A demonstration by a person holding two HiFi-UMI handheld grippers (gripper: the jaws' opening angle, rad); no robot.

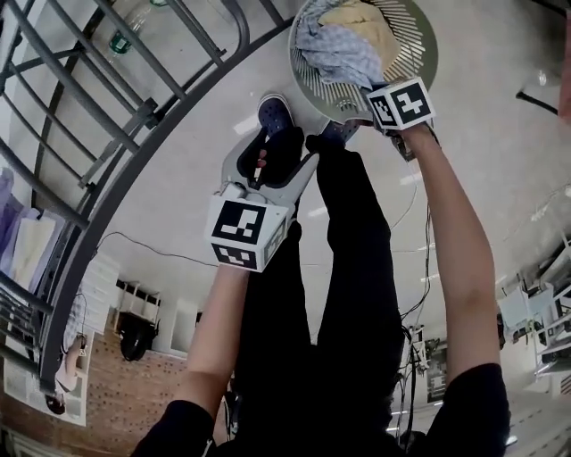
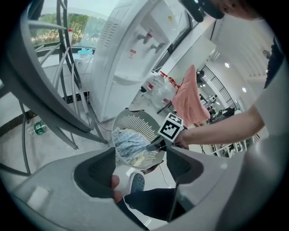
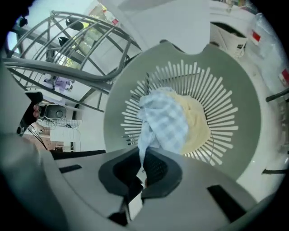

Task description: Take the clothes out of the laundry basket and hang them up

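Observation:
The round grey laundry basket (image 1: 421,37) stands on the floor by the person's feet. A blue checked cloth (image 1: 328,49) lies in it on top of a yellow cloth (image 1: 368,22). My right gripper (image 1: 371,88) reaches over the basket's near rim and is shut on a corner of the blue checked cloth (image 3: 165,124), which runs down between the pads of the right gripper (image 3: 142,170). The yellow cloth (image 3: 198,121) lies loose underneath. My left gripper (image 1: 278,147) hangs open over the person's shoes with nothing in it. In the left gripper view the left gripper (image 2: 141,155) faces the basket (image 2: 118,122).
A grey metal drying rack (image 1: 107,107) curves along the left. A pink garment (image 2: 189,97) hangs on another rack beyond the basket. A white water dispenser (image 2: 135,54) stands behind the basket. The person's blue shoes (image 1: 275,112) stand right next to the basket.

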